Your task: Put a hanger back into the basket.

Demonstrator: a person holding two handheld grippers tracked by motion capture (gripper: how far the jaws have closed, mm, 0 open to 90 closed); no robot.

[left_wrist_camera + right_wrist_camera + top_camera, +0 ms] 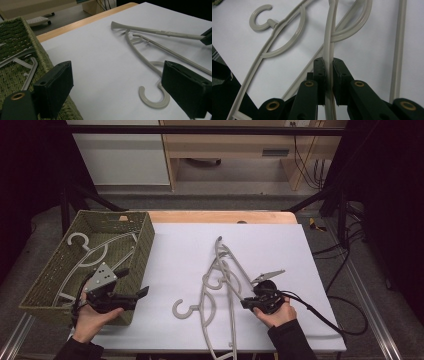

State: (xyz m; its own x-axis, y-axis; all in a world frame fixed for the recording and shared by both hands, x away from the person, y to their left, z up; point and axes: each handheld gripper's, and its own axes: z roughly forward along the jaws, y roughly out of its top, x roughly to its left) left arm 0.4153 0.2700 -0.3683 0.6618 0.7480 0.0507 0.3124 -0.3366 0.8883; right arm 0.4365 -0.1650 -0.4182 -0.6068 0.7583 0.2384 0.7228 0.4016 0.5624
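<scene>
On the white table (190, 245), at this moment:
Right gripper (248, 303): jaws pinched the arm of a grey hanger (329, 45) within the tangled hanger pile (222, 280) at mid-table.
Left gripper (142, 293): jaws spread wide, holding nothing, just beside the basket's near corner.
Green woven basket (142, 245): stood at the table's left edge, with more hangers (92, 252) inside.

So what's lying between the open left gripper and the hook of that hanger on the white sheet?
Nothing: in the left gripper view, bare white sheet runs from the left gripper to the hook.
</scene>
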